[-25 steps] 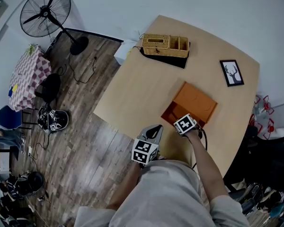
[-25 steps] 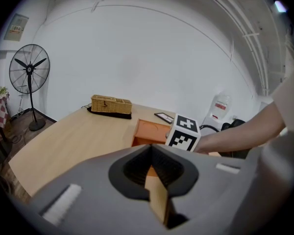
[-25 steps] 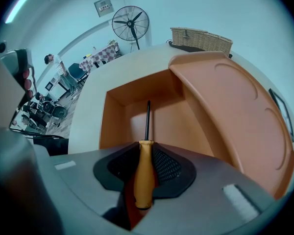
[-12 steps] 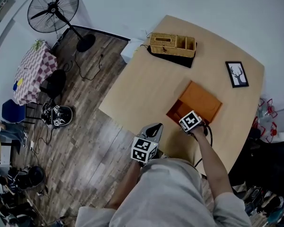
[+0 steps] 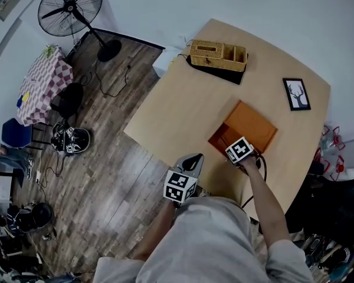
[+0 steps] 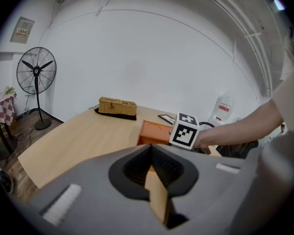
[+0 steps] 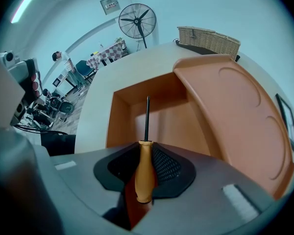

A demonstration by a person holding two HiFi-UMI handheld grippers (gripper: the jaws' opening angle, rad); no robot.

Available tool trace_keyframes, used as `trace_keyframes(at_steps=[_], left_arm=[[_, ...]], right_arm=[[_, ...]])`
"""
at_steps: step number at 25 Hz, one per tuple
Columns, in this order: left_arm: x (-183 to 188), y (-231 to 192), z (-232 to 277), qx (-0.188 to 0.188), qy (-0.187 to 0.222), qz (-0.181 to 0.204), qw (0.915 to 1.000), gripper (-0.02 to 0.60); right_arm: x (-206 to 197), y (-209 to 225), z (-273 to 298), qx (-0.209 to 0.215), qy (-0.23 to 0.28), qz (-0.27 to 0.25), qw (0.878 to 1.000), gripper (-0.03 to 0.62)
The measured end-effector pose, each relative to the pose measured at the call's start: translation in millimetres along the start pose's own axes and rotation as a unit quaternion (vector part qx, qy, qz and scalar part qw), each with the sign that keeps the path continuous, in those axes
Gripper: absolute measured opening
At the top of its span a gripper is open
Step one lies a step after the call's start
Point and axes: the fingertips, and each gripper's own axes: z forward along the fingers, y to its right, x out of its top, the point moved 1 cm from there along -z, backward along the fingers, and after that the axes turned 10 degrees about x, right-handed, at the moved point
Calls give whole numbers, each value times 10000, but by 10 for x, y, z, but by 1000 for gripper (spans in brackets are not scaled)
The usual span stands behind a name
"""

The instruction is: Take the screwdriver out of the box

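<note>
The step in hand is the grasp of the screwdriver (image 7: 144, 170), which lies inside the open orange box (image 7: 118, 119) near the lower right edge of the counter (image 5: 183, 105), a little right of the middle of the head view. The box has its lid (image 7: 235, 111) folded back to the right. In the right gripper view, the thin dark shaft points away toward the far wall of the box and the yellow-orange handle comes toward the camera. The right tool (image 5: 233, 146) is lowered steeply into the box, and its jaws stand on both sides of the handle. A narrow strip of the box floor shows at the left of the handle, so I judge that the pads are not pressing on it yet, and the tool is open around the handle, not gripping. The left tool (image 5: 193, 158) hovers at the near edge of the counter, lower centre of the head view. Its jaws are a little apart with nothing between them, and only the counter shows through the gap. The screwdriver is not out of the box, so the task is at an early stage. The next move, I think, calls for closing the right jaws firmly on the handle and then lifting upward, with the long shaft kept clear of the box walls and the lid.
</note>
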Motion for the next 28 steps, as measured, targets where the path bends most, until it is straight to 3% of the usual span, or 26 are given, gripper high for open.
trace_keyframes(at_steps=[28], left_arm=[[-50,43,18,-2,-43,-11,10000,54]], right_arm=[[175,-45,-332,147,1129,196,9933,75]])
